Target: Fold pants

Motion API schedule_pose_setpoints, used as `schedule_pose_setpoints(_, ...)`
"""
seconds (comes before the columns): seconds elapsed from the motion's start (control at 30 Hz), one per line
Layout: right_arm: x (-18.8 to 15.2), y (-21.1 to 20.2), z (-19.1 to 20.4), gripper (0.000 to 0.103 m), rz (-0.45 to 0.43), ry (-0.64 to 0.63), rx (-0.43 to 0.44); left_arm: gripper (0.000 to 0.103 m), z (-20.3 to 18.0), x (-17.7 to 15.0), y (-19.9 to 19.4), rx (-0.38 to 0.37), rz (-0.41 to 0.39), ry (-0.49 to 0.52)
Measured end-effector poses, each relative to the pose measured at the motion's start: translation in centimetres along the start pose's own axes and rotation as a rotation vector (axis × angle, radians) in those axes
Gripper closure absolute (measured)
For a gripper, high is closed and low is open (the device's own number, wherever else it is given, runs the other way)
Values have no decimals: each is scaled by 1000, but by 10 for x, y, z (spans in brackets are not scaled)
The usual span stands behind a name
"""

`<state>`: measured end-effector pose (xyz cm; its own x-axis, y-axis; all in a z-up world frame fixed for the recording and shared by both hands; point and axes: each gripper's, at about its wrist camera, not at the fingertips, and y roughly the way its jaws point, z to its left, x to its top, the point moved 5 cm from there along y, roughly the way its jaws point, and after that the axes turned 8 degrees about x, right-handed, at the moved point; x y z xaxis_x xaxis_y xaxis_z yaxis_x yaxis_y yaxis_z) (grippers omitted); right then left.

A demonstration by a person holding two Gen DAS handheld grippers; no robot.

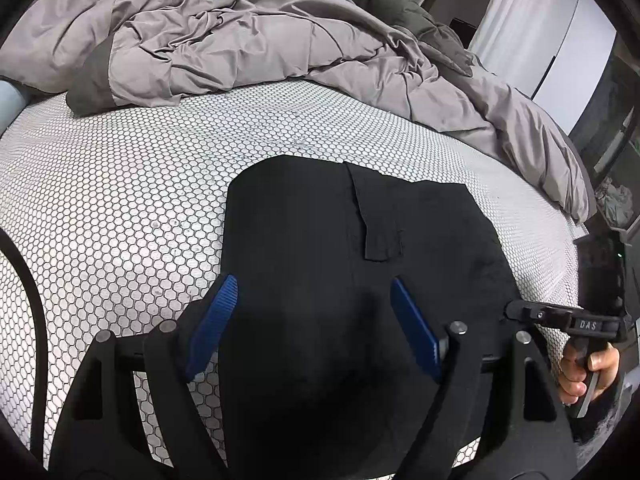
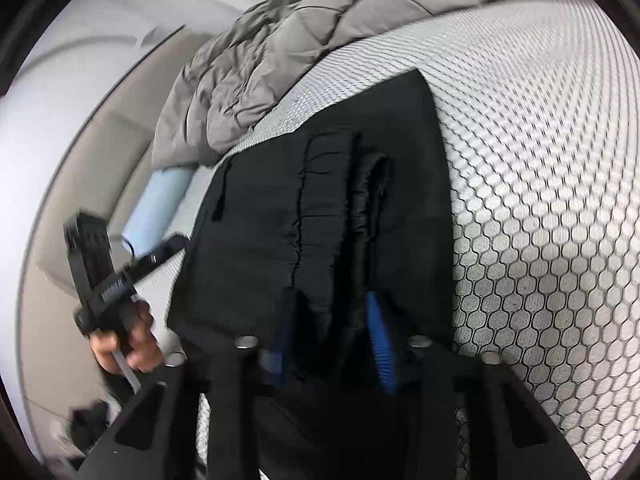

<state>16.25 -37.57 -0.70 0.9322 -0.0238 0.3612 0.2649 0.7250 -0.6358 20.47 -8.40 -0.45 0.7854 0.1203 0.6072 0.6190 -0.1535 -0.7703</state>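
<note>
Black pants (image 1: 320, 240) lie folded on the honeycomb-patterned mattress (image 1: 120, 208). My left gripper (image 1: 314, 292) is open, blue pads spread wide just above the near part of the pants, holding nothing. In the left wrist view my right gripper (image 1: 516, 310) reaches in from the right to the pants' right edge. In the right wrist view my right gripper (image 2: 332, 316) is shut on a bunched fold of the pants (image 2: 320, 208), with the waistband gathered between the blue pads. My left gripper (image 2: 172, 242) shows at the left edge of the pants there.
A crumpled grey duvet (image 1: 248, 36) lies across the far side of the mattress and hangs over its right edge. A light blue roll (image 2: 158, 208) lies beyond the pants. White wardrobe doors (image 1: 552, 40) stand at the far right.
</note>
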Motion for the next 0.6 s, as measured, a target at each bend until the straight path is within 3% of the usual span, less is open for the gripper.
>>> schedule_pose_setpoints(0.03,-1,-3,2,91,-8,-12,-2,26,0,0,-1,-1,-2,-2)
schedule_pose_setpoints(0.13,-3,-26,17,98,-64,-38,30,26,3,3,-6,-6,-15,-7)
schedule_pose_setpoints(0.33,-28,-77,58,98,-112,-147,18,26,6,4,-10,2,-22,-2)
schedule_pose_setpoints(0.4,-35,-71,46,98,-75,-112,-4,26,4,3,-7,11,-12,7)
schedule_pose_setpoints(0.5,-46,-41,10,92,54,-80,-109,26,-1,-1,-1,24,10,29)
schedule_pose_setpoints(0.6,-40,-48,-1,88,37,-24,-28,26,-9,-5,2,23,21,57)
